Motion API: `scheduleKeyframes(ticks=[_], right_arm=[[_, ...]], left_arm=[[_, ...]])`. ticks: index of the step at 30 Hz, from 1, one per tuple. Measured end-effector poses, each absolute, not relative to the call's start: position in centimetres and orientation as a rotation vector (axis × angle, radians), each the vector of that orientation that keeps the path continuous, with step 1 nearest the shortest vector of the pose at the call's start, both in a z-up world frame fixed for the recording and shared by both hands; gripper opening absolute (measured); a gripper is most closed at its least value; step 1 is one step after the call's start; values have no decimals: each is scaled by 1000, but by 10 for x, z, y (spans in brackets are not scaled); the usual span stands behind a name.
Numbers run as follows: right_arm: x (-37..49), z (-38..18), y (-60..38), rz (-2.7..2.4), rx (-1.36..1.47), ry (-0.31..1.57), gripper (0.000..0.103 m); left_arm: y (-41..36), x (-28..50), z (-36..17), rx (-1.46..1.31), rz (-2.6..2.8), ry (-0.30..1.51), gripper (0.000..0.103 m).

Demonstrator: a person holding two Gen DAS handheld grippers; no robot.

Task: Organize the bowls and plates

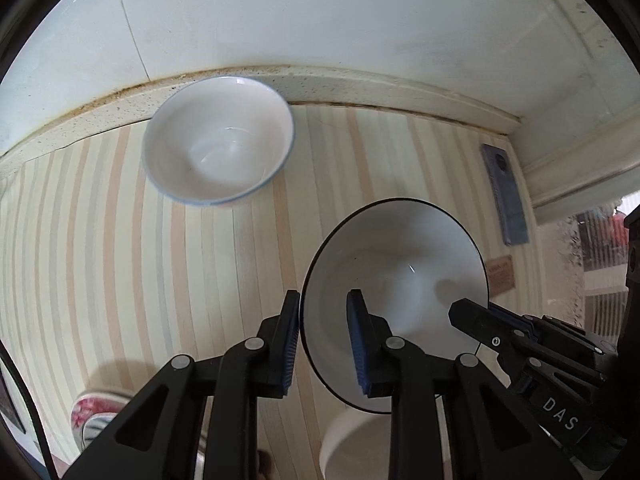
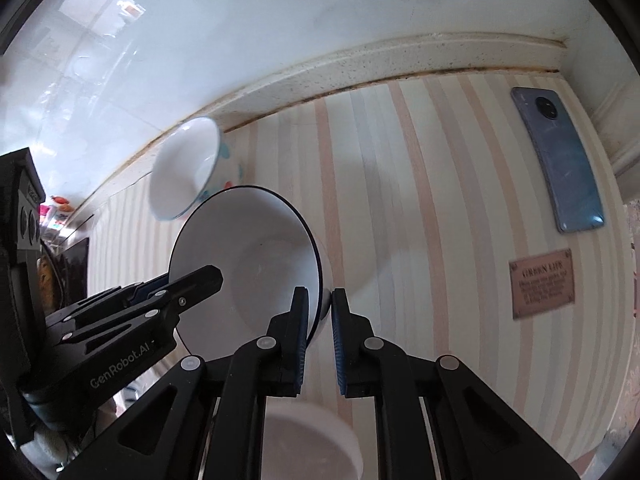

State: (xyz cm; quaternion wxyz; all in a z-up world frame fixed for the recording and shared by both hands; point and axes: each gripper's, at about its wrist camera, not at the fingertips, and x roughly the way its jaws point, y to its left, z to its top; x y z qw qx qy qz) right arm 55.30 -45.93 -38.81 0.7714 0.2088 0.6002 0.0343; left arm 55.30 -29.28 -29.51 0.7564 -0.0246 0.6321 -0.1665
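1. Dark-rimmed white bowl (image 1: 400, 280) (image 2: 256, 256): held above the striped mat (image 1: 120, 260) (image 2: 420, 200), tilted, inside facing both cameras. Taken as landmark for all entries below.
2. Left gripper (image 1: 324, 344) (image 2: 200, 280): fingers astride the landmark bowl's rim, one blue pad (image 1: 360, 344) inside the bowl, the other outside against the wall. Gap between pads wider than the rim; firm clamping cannot be confirmed.
3. Right gripper (image 2: 320, 344) (image 1: 472, 312): fingers on the opposite rim of the landmark bowl, one inside, one outside. Pads near together with the rim passing between; true contact cannot be told.
4. Blue-rimmed white bowl (image 1: 219, 140) (image 2: 185, 168): beyond the landmark bowl, resting on the mat against the speckled back ledge (image 1: 360, 84) (image 2: 360, 68). Coloured spots noted on its outer wall in the right wrist view. Apart from the landmark bowl.
5. White round dish (image 1: 352, 440) (image 2: 312, 440): below and nearer than the landmark bowl, partly hidden by the gripper linkages. Kind of vessel not determinable.
6. Red-patterned dish (image 1: 94, 412): far left of the landmark bowl, at the mat's near edge, mostly covered.
7. Blue-grey phone (image 1: 504, 196) (image 2: 560, 160): right of the landmark bowl, lying flat, camera side up.
8. Brown label (image 1: 500, 274) (image 2: 542, 284): on the mat, right of the landmark bowl, nearer than the phone. Lettering not reliably legible.
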Motion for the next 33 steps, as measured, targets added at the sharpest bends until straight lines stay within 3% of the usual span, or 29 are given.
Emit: scheduleKeyframes(ticks=[13, 33], right_arm=[[461, -341, -453, 88, 471, 1299, 13], [406, -390, -447, 46, 555, 1415, 13]], left_arm=[[-291, 485, -270, -21, -448, 1391, 21], [-301, 457, -310, 79, -462, 1476, 21]])
